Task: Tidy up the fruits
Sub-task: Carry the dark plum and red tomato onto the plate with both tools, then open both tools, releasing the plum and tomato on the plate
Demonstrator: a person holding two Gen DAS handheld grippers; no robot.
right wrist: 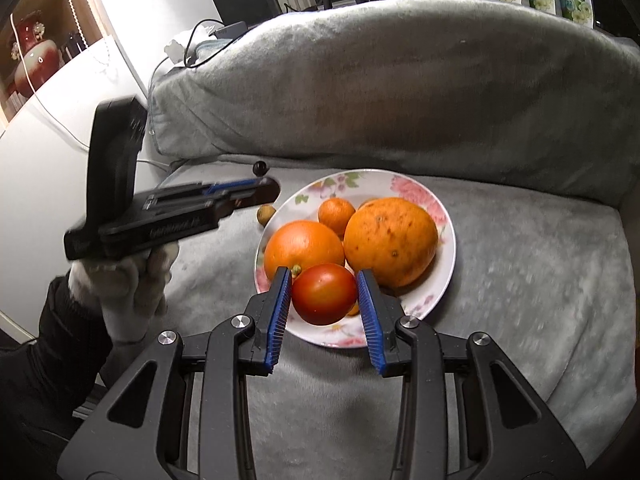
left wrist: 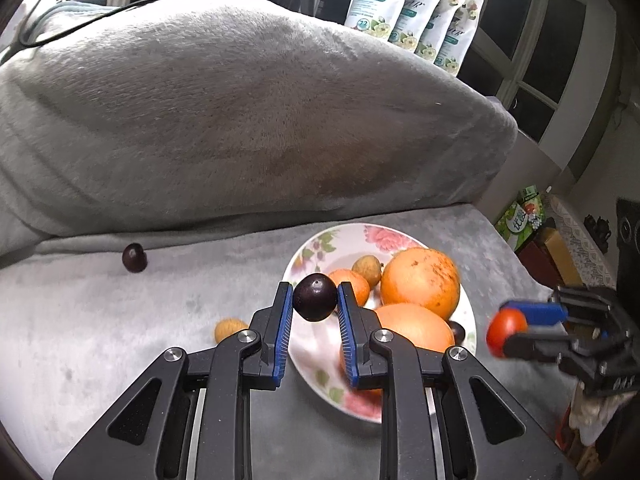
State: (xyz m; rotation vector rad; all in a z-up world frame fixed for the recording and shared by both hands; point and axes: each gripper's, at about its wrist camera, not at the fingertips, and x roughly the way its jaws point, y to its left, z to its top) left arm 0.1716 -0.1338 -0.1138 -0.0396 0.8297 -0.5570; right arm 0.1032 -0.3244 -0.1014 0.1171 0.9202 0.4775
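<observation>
My left gripper (left wrist: 315,298) is shut on a dark purple plum (left wrist: 315,297), held just above the left rim of the floral plate (left wrist: 352,236). My right gripper (right wrist: 323,294) is shut on a red tomato (right wrist: 324,294) over the plate's (right wrist: 450,248) near edge. In the left wrist view it shows at the right, right gripper (left wrist: 506,332) with the tomato (left wrist: 505,330). On the plate lie two large oranges (right wrist: 390,240) (right wrist: 304,246), a small tangerine (right wrist: 336,214) and a tan longan (left wrist: 367,269). Another plum (left wrist: 134,258) and a longan (left wrist: 229,329) lie on the grey blanket.
A big grey cushion (left wrist: 240,120) rises behind the plate. Pouches (left wrist: 416,12) stand on the ledge beyond it. A white-gloved hand (right wrist: 124,292) holds the left gripper (right wrist: 256,190). Boxes (left wrist: 524,216) stand off the seat's right edge, and cables (right wrist: 200,48) lie at the far left.
</observation>
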